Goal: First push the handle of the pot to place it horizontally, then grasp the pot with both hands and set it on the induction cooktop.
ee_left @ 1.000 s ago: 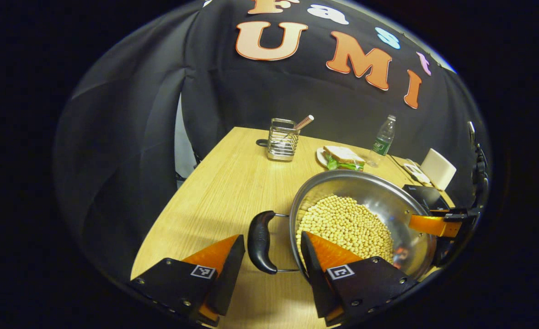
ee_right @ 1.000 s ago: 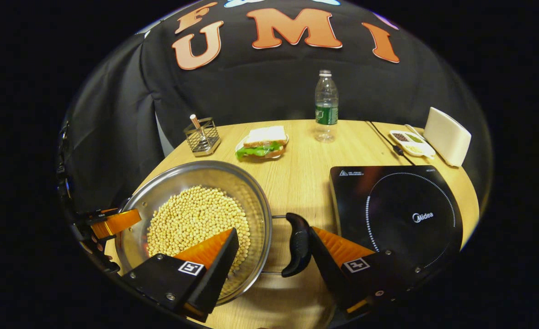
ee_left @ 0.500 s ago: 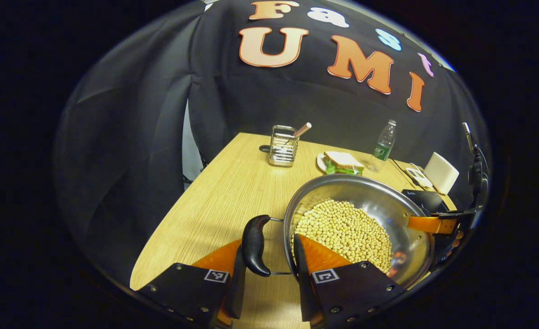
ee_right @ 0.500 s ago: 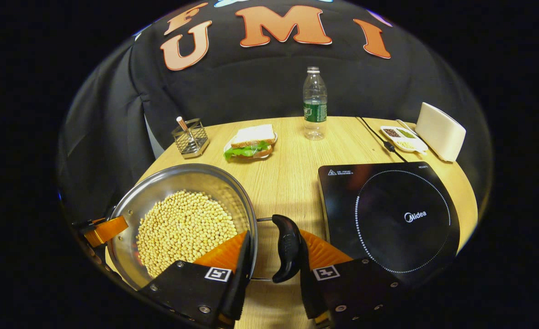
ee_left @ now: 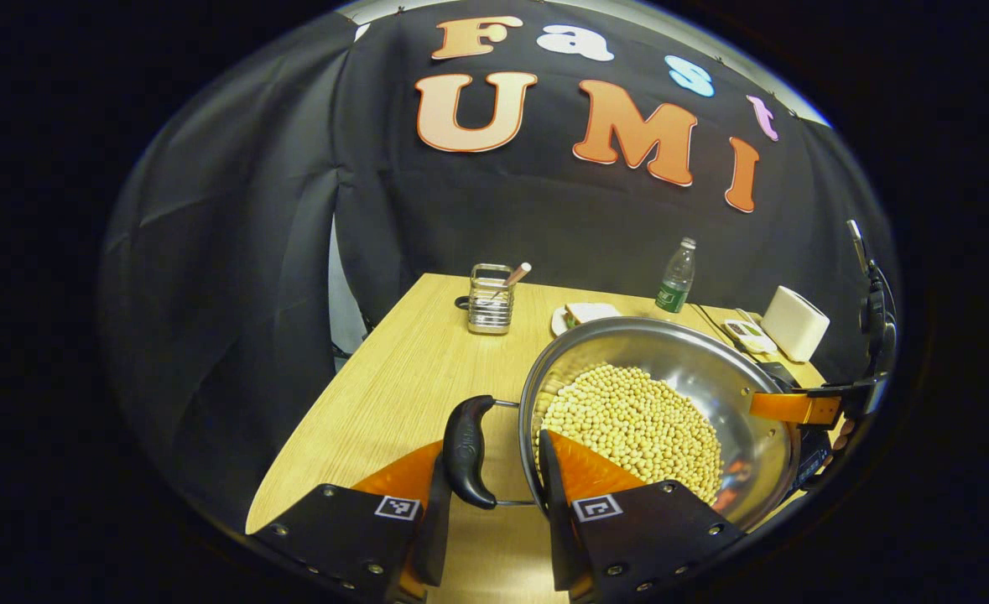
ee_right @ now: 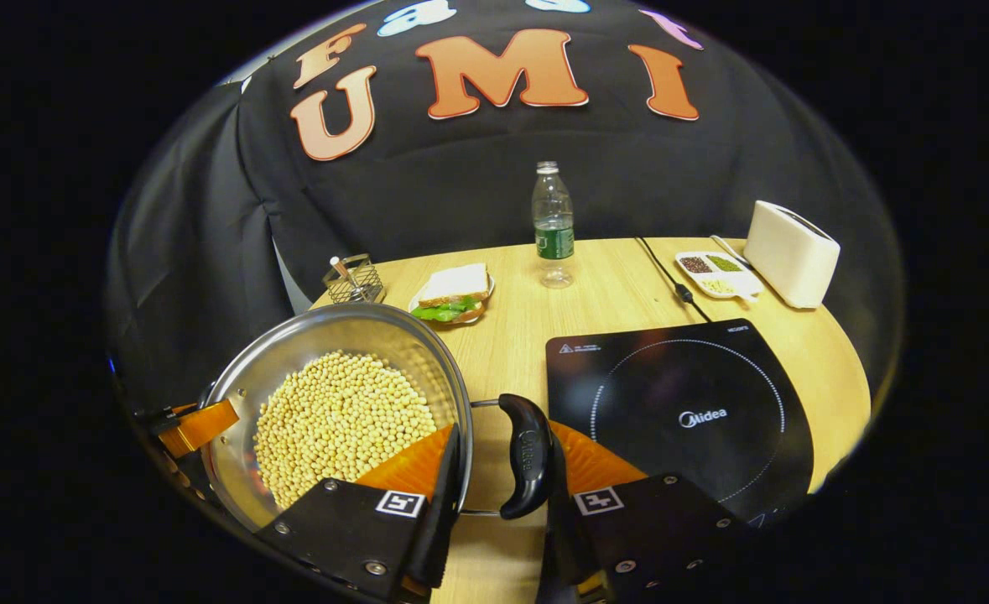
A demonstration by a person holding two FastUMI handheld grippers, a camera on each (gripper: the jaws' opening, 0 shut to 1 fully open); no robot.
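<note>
Pot (ee_right: 339, 411) of beans: just left of cooktop (ee_right: 679, 415), not on it | handles level | we've left gripper (ee_left: 490, 495) & right gripper (ee_right: 498, 491) each clamped on a handle | left: lift, carry, set down

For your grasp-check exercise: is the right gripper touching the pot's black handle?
Touching. In the right gripper view, the right gripper has one finger pressed against the black handle and the other against the pot rim.

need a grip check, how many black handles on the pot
2: the left-side handle sits between the left gripper fingers; the right-side handle sits between the right gripper fingers.
</note>
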